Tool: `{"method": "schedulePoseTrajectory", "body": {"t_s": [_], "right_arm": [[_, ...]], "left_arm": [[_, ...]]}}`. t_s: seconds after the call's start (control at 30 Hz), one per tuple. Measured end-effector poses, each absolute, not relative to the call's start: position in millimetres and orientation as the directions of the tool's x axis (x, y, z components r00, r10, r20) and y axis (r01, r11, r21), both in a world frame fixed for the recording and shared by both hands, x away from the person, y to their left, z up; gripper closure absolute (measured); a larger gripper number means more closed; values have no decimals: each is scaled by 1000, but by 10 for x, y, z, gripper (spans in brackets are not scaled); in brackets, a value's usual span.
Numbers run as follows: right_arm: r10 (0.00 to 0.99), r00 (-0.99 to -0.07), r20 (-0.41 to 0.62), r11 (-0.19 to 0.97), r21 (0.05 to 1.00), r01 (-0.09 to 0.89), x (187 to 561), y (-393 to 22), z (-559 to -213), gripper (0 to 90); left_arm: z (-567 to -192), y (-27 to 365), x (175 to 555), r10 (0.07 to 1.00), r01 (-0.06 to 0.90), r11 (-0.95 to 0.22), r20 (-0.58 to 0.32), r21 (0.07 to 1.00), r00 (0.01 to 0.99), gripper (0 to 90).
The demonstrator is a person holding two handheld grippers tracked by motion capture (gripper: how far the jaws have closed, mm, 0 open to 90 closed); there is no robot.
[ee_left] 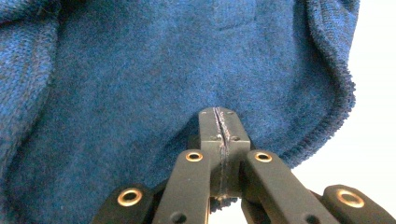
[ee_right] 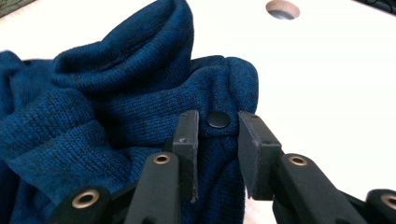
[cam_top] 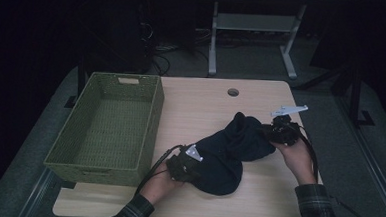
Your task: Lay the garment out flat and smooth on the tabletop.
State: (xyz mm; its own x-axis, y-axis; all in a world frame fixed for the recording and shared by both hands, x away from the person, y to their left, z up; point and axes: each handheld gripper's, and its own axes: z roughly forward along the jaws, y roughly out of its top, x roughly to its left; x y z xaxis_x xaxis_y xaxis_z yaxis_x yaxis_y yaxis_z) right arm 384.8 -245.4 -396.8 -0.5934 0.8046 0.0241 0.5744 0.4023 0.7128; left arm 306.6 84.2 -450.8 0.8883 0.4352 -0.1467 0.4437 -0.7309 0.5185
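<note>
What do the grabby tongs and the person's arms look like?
Both tongs, left tongs and right tongs, are black with brass-coloured rivets. A grey three-cornered plate tops the right one, and a black cable trails from the left one. The sleeves are dark plaid.

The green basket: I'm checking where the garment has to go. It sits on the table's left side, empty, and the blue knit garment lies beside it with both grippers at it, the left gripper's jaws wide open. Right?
Not quite. The left gripper has its jaws shut on the blue knit garment, as the left gripper view shows. The rest stands: the green basket is empty on the table's left side, and the right gripper is at the garment too.
</note>
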Motion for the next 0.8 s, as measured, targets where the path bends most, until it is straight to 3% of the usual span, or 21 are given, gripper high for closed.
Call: {"method": "schedulePoseTrajectory", "body": {"t_s": [0.37,0.8], "right_arm": [[819,-574,-13,414,706,575,4262,-2474,-3839,698],[856,-516,18,381,653,655,4700,-2587,-4185,698]], "left_arm": [[-4507,834,3057,441,448,-728,-147,519,886,898],[-4504,829,3052,442,450,-728,-147,517,885,898]]}}
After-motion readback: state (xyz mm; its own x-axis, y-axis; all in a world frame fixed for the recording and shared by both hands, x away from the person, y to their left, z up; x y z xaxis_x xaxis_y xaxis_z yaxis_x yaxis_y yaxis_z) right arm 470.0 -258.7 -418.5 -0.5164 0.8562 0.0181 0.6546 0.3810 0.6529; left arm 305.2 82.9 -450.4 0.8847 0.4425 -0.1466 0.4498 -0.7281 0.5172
